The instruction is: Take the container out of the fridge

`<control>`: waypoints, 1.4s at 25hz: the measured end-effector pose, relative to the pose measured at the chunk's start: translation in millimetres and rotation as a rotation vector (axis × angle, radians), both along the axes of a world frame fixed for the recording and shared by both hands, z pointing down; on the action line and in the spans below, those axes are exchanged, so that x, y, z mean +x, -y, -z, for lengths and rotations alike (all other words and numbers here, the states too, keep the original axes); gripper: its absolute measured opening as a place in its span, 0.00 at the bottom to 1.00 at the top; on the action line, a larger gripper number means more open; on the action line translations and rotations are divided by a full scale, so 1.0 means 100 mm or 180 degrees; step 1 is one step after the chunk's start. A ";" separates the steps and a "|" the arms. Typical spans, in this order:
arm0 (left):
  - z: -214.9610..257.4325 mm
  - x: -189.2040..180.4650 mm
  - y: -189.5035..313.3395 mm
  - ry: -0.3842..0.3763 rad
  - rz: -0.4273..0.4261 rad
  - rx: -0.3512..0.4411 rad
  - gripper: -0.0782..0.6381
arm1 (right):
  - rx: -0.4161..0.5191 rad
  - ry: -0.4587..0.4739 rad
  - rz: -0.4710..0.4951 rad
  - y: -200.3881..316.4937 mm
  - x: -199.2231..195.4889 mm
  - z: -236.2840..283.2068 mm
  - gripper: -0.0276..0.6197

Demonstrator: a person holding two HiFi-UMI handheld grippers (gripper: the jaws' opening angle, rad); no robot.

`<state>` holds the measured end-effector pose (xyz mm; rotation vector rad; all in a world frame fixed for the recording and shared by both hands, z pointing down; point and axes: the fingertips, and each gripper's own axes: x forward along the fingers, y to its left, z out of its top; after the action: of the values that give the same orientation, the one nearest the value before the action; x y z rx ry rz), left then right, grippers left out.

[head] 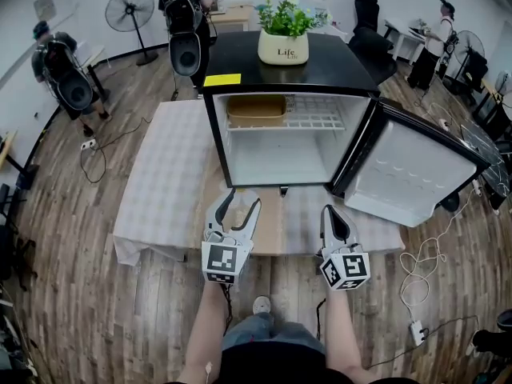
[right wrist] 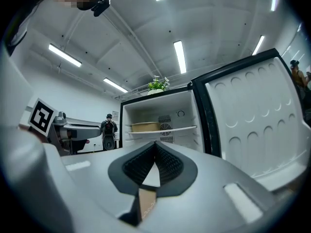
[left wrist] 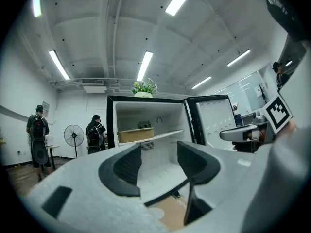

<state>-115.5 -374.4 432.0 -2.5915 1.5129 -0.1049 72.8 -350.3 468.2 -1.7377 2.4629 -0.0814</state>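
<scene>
A small black fridge stands open on the cloth-covered table. Its door is swung out to the right. A flat tan container lies on the left of the upper wire shelf; it also shows as the container in the left gripper view and the container in the right gripper view. My left gripper is open in front of the fridge's lower left, empty, a short way from the opening. My right gripper hovers shut on nothing, below the door hinge. Both grippers point at the fridge interior.
A potted plant and a yellow note sit on the fridge top. The table reaches left of the fridge. People with backpacks and a fan stand behind. Cables and a power strip lie on the floor at right.
</scene>
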 end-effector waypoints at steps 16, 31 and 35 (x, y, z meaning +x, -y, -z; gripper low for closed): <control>0.25 0.41 1.10 0.0673 -0.0229 0.0003 0.41 | 0.0133 -0.0333 0.0357 0.73 -0.13 0.28 0.05; 0.28 0.71 1.74 0.3132 0.0134 0.0375 0.41 | 0.0147 -0.0390 0.0543 0.93 -0.05 0.28 0.05; 0.26 0.71 1.89 0.3462 0.0200 0.0309 0.38 | 0.0116 -0.0375 0.0519 0.95 0.05 0.24 0.05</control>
<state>-44.7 -563.7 406.2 -1.8042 1.0857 -1.1711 77.4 -444.9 443.9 -1.5676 2.6686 0.0520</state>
